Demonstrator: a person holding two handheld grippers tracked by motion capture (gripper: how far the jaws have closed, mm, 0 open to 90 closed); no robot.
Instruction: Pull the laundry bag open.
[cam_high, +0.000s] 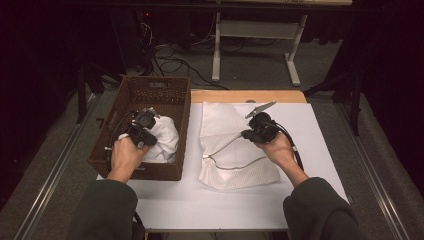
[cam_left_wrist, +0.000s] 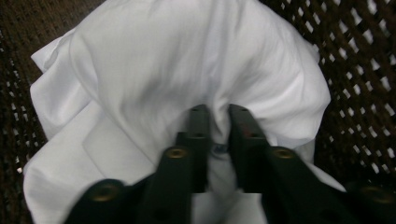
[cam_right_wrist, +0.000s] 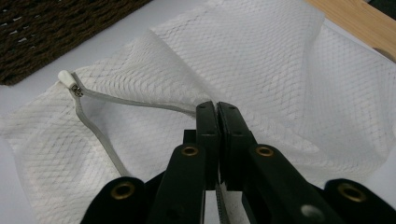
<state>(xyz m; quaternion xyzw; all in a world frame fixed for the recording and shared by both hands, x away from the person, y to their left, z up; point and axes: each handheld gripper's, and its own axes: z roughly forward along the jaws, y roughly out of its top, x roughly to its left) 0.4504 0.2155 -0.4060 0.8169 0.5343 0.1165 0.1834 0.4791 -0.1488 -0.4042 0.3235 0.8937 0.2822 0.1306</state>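
While crumpled in the basket (cam_high: 150, 95), the white garment (cam_left_wrist: 187, 70) bunches softly.

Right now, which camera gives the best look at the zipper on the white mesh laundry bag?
The right gripper view: the grey zipper and its white pull lie close up on the white mesh laundry bag. The high view shows it small and distant.
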